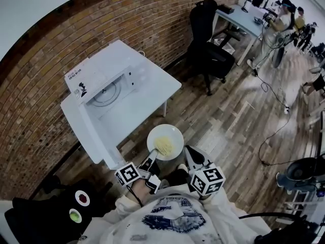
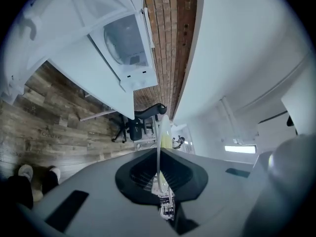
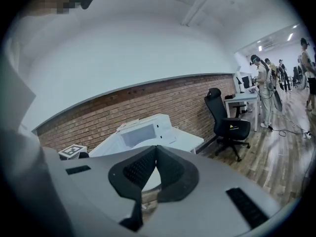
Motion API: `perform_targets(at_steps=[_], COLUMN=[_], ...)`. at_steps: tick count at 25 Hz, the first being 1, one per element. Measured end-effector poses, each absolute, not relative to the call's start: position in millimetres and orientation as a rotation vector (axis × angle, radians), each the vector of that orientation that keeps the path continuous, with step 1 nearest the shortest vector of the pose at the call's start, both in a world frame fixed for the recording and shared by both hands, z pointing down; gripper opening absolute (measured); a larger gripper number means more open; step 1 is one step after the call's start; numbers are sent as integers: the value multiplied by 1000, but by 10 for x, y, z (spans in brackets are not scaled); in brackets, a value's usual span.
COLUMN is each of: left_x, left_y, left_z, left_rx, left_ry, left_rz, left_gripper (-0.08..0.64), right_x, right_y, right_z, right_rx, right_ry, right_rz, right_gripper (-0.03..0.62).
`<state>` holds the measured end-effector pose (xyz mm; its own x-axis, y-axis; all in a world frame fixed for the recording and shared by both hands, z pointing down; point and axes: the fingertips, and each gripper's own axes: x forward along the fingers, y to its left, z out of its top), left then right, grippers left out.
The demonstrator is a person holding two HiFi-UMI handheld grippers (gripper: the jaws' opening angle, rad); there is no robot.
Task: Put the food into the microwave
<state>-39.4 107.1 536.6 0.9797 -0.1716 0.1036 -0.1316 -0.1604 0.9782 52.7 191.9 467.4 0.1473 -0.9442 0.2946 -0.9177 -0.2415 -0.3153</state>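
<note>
Left tool holding a plate of food, short of the open microwave.

Head view: the left tool point(image 1: 151, 160) is gripping the near rim of the white plate point(image 1: 175, 132), with the food point(image 1: 164, 145) lying just ahead of its tips; the right tool point(image 1: 191, 156) is hanging just beside the plate's right edge. The microwave point(image 1: 104, 88) is standing ahead and to the left of both tools on the white counter point(image 1: 152, 93), its door point(image 1: 91, 133) hanging open. Left gripper view: the jaws are clamping the plate's rim, which is showing edge-on between them. Right gripper view: the jaws are meeting at their tips with nothing between them, and a black chair point(image 3: 229, 125) is standing ahead to the right.
</note>
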Motion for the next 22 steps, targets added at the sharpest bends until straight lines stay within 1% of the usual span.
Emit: perform_targets(at_steps=[8,22], left_x=[-292,41], left_y=[709,-169], left_z=[5436,5445], left_rx=[1732,1660], left_ry=[-290,-505], left_rz=[-80,-257], left_gripper=[17,17], right_x=[698,1120], right_y=[1521,262], right_z=[4753,4887], right_rx=[-2274,-1997], right_ry=[1968,2283], right_rz=[-690,-789], right_gripper=[14,14])
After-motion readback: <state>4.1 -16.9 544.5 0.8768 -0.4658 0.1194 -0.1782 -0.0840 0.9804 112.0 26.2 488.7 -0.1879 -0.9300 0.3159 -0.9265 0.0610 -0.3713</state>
